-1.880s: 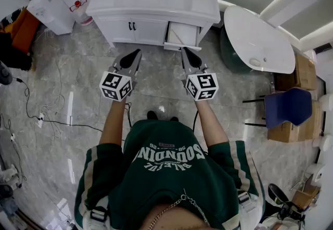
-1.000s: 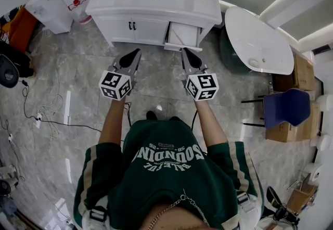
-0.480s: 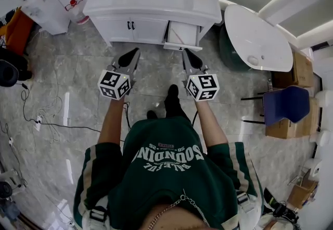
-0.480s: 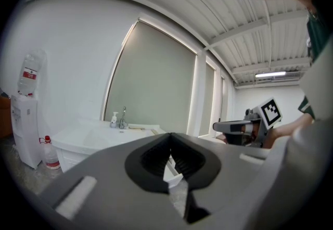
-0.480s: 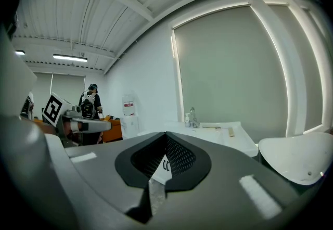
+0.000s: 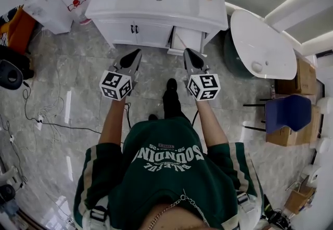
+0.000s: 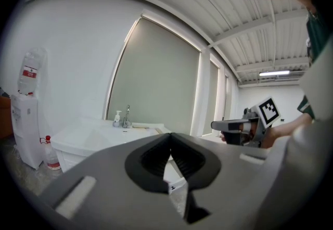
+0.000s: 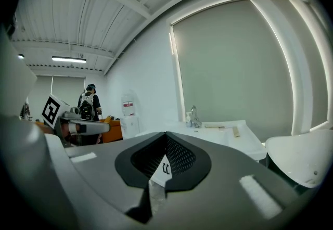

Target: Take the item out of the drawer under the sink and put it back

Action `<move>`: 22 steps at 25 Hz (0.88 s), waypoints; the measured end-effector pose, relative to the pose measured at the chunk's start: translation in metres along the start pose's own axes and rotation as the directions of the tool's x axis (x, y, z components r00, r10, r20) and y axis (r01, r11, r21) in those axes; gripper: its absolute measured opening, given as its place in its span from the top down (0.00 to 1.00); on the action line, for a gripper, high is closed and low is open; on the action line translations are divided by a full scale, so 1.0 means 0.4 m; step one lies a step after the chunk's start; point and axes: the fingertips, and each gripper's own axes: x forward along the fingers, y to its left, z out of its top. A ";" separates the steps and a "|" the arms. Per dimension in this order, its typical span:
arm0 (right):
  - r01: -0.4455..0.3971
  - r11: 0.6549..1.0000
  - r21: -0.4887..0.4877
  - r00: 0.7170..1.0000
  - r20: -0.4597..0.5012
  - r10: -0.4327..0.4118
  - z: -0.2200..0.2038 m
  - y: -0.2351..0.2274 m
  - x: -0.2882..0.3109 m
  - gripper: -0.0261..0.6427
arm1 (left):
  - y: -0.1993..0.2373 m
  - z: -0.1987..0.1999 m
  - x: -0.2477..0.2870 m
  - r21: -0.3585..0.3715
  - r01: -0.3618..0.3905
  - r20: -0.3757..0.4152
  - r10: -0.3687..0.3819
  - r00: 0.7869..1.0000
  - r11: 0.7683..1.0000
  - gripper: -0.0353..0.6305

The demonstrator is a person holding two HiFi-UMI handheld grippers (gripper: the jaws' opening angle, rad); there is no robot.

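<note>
Shirt [image 6: 165, 164] reading "SOUNDIN" (upside down), drawer [image 6: 186, 40] open

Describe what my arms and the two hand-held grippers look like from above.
The left hand-held gripper and right hand-held gripper are black-lined grey wedges, each carrying a white cube with black square markers. The shirt is dark green, short-sleeved, with cream-striped sleeves and pale lettering.

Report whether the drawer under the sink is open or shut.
Open: the drawer juts out past the cabinet doors, its inside showing.
</note>
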 end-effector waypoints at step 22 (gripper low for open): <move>-0.127 0.992 0.009 0.991 -0.033 0.127 0.118 -0.360 0.469 0.96 | 0.223 0.124 0.498 -0.013 -0.110 -0.014 0.110 0.994 0.994 0.87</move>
